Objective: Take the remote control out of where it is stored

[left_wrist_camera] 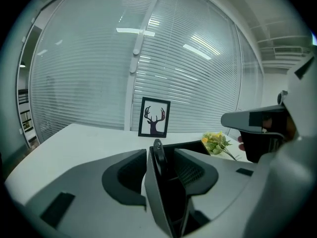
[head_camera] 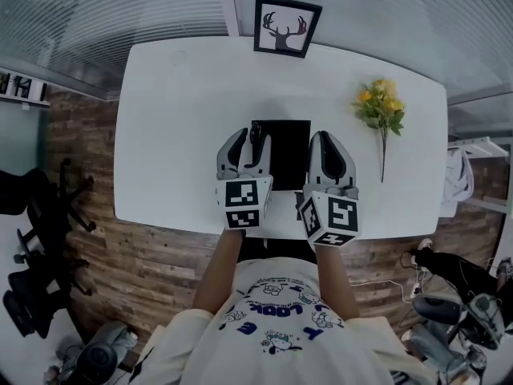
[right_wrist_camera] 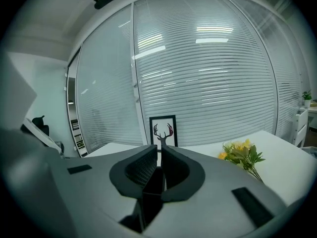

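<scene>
A black storage box point(head_camera: 290, 152) lies open in the middle of the white table point(head_camera: 176, 119). The remote control point(head_camera: 256, 138), slim and dark, stands on edge at the box's left side. In the left gripper view the remote control point(left_wrist_camera: 158, 153) rises between the jaws, with the box point(left_wrist_camera: 194, 144) just behind it. My left gripper point(head_camera: 248, 141) point(left_wrist_camera: 164, 155) is open; a gap shows between the remote and the right pad. My right gripper point(head_camera: 325, 139) point(right_wrist_camera: 159, 162) hovers over the box's right edge, shut with nothing in it.
A framed deer picture point(head_camera: 286, 26) stands at the table's far edge. Yellow flowers point(head_camera: 383, 107) lie at the right. Glass walls with blinds rise behind the table. Black office chairs point(head_camera: 36, 239) stand on the wooden floor at the left.
</scene>
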A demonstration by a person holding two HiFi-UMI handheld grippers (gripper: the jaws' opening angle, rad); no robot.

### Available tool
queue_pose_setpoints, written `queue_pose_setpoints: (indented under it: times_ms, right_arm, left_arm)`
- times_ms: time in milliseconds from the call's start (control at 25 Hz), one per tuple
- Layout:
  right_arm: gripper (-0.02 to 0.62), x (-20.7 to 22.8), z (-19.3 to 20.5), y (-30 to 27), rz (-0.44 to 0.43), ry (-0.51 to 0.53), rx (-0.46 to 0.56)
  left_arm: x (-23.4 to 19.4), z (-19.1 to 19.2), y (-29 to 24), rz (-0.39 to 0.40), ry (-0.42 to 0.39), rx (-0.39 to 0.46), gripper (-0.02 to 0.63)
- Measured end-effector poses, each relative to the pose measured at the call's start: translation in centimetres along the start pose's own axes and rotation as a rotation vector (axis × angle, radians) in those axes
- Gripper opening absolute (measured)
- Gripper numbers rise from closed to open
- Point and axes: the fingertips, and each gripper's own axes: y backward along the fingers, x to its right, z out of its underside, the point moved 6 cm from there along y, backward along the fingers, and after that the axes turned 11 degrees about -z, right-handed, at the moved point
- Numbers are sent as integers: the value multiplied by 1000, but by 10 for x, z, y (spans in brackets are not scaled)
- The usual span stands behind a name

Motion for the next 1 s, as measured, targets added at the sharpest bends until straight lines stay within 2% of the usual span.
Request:
queue_pose_setpoints:
  times_ms: [240, 400, 560, 720, 1000]
  right_arm:
    - [44, 5, 6, -1, 7, -9, -14]
    - [44, 6, 8, -1, 7, -9, -21]
    - [44, 7, 8, -2, 6, -12, -23]
    - [44, 9, 8, -3, 6, -18, -20]
    - [44, 13, 8, -2, 11, -28, -17]
  left_arm:
    - [7, 1, -3, 2, -39, -34, 152]
    - [7, -1, -2, -20, -31, -41, 146]
    - [11, -5, 2, -36, -58, -25, 115]
    - [20, -6, 0, -29, -90, -21, 114]
    - [28, 1, -13, -24, -148, -91, 107]
